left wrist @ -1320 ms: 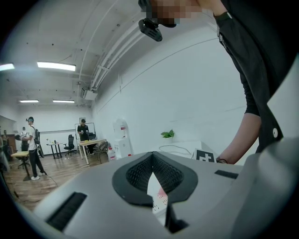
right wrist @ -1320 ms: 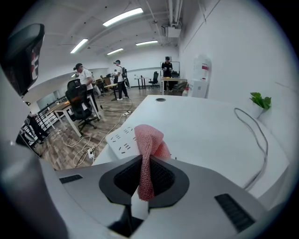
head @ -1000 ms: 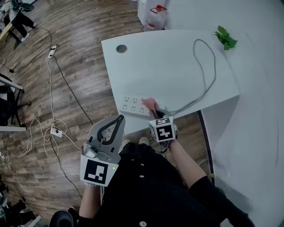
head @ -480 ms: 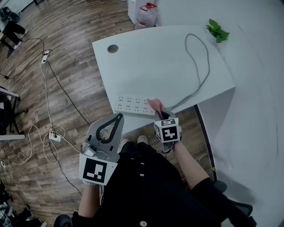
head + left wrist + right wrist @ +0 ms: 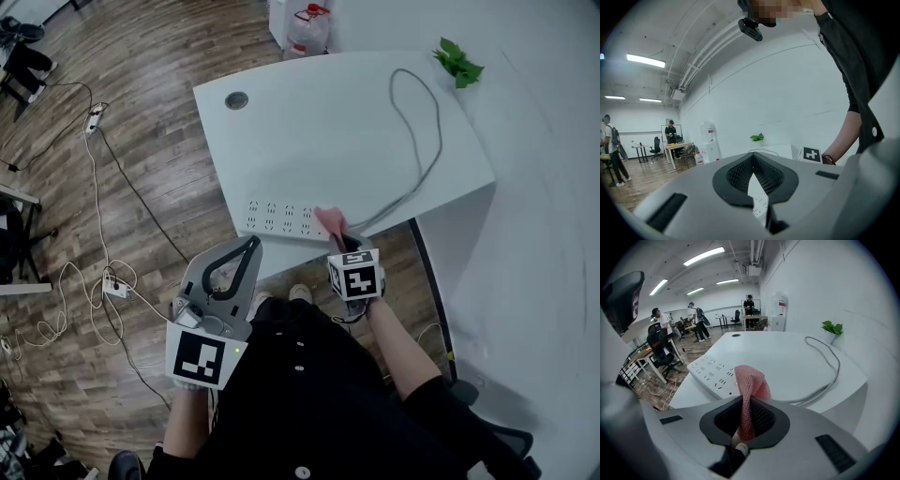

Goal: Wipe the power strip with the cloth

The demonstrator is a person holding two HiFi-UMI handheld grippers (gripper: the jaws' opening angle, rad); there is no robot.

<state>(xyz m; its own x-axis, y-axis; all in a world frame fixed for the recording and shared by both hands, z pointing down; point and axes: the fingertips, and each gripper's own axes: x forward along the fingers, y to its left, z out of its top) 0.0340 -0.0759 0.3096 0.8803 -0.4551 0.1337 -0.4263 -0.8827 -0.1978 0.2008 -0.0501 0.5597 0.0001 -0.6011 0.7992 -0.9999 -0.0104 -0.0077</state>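
A white power strip (image 5: 279, 220) lies near the front edge of the white table (image 5: 319, 131), and its grey cable (image 5: 427, 141) loops away across the top. My right gripper (image 5: 339, 242) is shut on a pink cloth (image 5: 329, 222), which rests at the strip's right end. In the right gripper view the cloth (image 5: 750, 385) stands up from between the jaws of that gripper (image 5: 746, 422), just past the power strip (image 5: 714, 373). My left gripper (image 5: 246, 255) hangs off the table's front edge, shut and holding nothing. In the left gripper view its jaws (image 5: 754, 174) meet.
A small green plant (image 5: 457, 64) stands at the table's far right corner, and a round cable hole (image 5: 236, 99) sits far left. A water jug (image 5: 307, 33) stands behind the table. Cables and another power strip (image 5: 111, 286) lie on the wooden floor to the left.
The head view has shifted a little. The cloth has crept slightly right along the strip's right end. The left gripper has stayed where it was.
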